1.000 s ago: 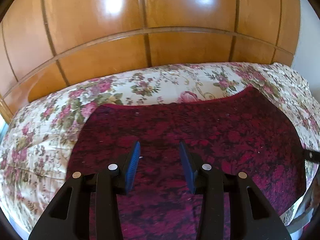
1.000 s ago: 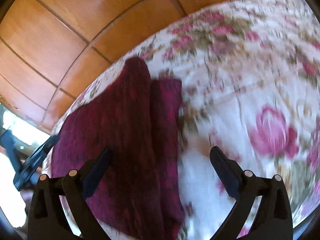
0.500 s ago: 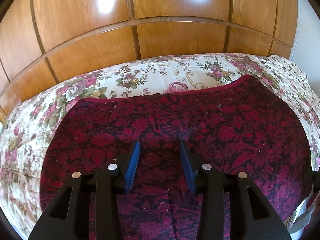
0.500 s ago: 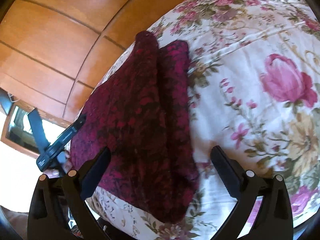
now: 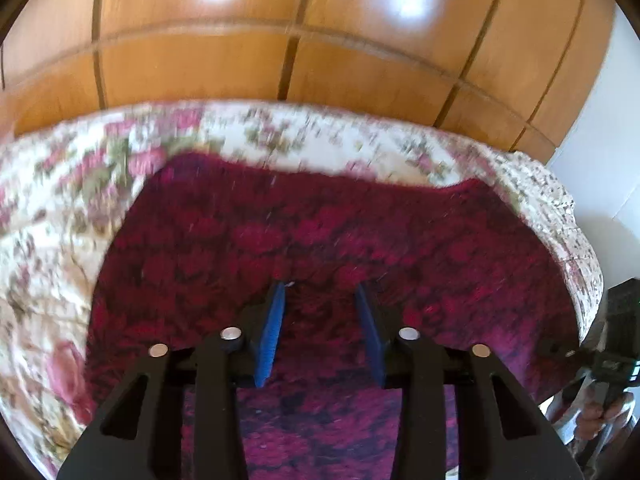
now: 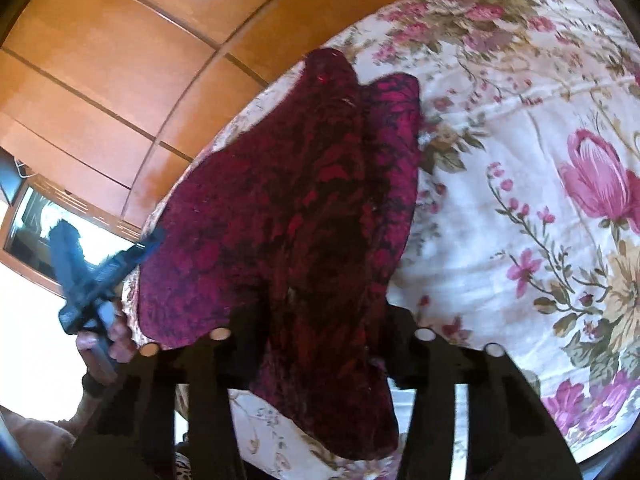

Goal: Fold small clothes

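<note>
Dark red floral-patterned garment [image 6: 304, 208] lies at the floral bedspread's [image 6: 520, 152] near-left edge, long axis running near to far; open bedspread right. Right gripper [image 6: 320, 344] jaws just closed on its near end; left gripper [image 5: 320, 320] jaws part-open, cloth between them, grip unclear.

A: What lies under the left tongs [image 5: 320, 292]?
B: A dark red patterned garment [image 5: 328, 240], spread over a bed [image 5: 52, 240] with a floral cover. The picture is blurred by motion.
A: How do the jaws stand?
B: Partly apart, blue pads facing each other, tips down at the garment's cloth; a ridge of it sits between them. Whether the pads press on it I cannot tell. They have just closed a little.
A: And around the garment?
B: Floral cover shows beyond its far edge and to its left. Behind the bed stand glossy wooden panels [image 5: 280, 40]. At the garment's right edge, low down, the right tongs [image 5: 618, 344] show, held by a hand [image 5: 600, 420].
</note>
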`<act>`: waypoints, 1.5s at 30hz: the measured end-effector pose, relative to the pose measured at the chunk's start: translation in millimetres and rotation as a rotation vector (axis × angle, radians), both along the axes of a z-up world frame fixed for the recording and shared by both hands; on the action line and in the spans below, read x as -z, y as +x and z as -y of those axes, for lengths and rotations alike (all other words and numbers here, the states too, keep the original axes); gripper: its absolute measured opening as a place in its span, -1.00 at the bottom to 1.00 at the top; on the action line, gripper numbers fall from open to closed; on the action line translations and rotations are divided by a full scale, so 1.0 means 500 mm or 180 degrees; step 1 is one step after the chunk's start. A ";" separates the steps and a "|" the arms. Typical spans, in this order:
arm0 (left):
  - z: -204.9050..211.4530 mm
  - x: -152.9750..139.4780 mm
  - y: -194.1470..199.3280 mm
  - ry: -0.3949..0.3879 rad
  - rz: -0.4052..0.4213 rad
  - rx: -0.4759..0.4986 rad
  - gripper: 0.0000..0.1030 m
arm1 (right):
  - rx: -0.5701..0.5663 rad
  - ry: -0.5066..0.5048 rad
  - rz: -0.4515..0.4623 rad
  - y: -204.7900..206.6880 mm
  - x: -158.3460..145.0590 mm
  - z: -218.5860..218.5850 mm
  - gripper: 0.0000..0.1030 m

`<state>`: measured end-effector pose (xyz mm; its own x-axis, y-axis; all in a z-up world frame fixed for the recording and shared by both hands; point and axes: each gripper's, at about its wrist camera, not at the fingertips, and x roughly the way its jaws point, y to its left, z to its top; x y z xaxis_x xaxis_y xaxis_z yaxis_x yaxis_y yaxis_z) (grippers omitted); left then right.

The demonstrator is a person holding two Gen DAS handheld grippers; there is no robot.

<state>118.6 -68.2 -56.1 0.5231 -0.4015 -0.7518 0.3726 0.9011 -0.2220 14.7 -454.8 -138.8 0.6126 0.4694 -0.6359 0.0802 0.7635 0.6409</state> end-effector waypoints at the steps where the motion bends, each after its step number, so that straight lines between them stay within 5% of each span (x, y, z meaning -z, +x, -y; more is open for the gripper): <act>1: -0.003 0.011 0.006 -0.0041 -0.0060 -0.0009 -0.31 | -0.0021 -0.0004 0.0055 -0.001 -0.015 -0.007 -0.27; 6: 0.002 0.017 0.018 -0.0091 -0.0105 0.0029 -0.31 | -0.0305 -0.0063 0.0586 0.016 -0.140 -0.085 -0.38; 12: -0.038 0.030 0.041 -0.0517 -0.0334 0.0075 -0.31 | -0.0997 -0.0046 0.1001 0.089 -0.226 -0.261 -0.43; 16: -0.100 0.014 0.049 -0.0956 -0.0487 0.0014 -0.31 | -0.1336 -0.0193 0.0931 0.145 -0.206 -0.370 -0.44; 22: -0.271 -0.020 0.015 -0.1018 -0.0341 -0.0394 -0.31 | -0.1572 -0.0511 0.0837 0.171 -0.179 -0.448 -0.44; 25: -0.340 -0.035 0.007 -0.1218 -0.0346 -0.0466 -0.31 | -0.1762 -0.0915 0.0895 0.172 -0.175 -0.516 -0.44; 28: -0.375 -0.059 0.011 -0.1479 -0.0343 -0.0351 -0.30 | -0.1964 -0.1229 0.0903 0.179 -0.150 -0.578 -0.44; 31: -0.376 -0.077 0.033 -0.1745 -0.0445 -0.0121 -0.02 | -0.2161 -0.1731 0.0979 0.163 -0.108 -0.647 -0.43; 39: -0.284 -0.060 0.092 -0.1280 -0.0672 0.0164 -0.01 | -0.2160 -0.2195 0.1241 0.140 -0.081 -0.695 -0.33; 41: -0.257 -0.063 0.096 -0.1197 -0.0634 0.0272 -0.39 | -0.2129 -0.2111 0.1273 0.123 -0.089 -0.697 -0.22; 45: -0.235 -0.084 0.093 -0.0975 -0.0487 0.0262 -0.62 | -0.2302 -0.1526 0.1293 0.118 -0.129 -0.654 0.30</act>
<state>165.0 49.6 -13.9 0.3702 -0.6566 -0.6571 0.3826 0.7524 -0.5362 73.9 -127.8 -74.0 0.4926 0.5656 -0.6614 -0.6730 0.7294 0.1224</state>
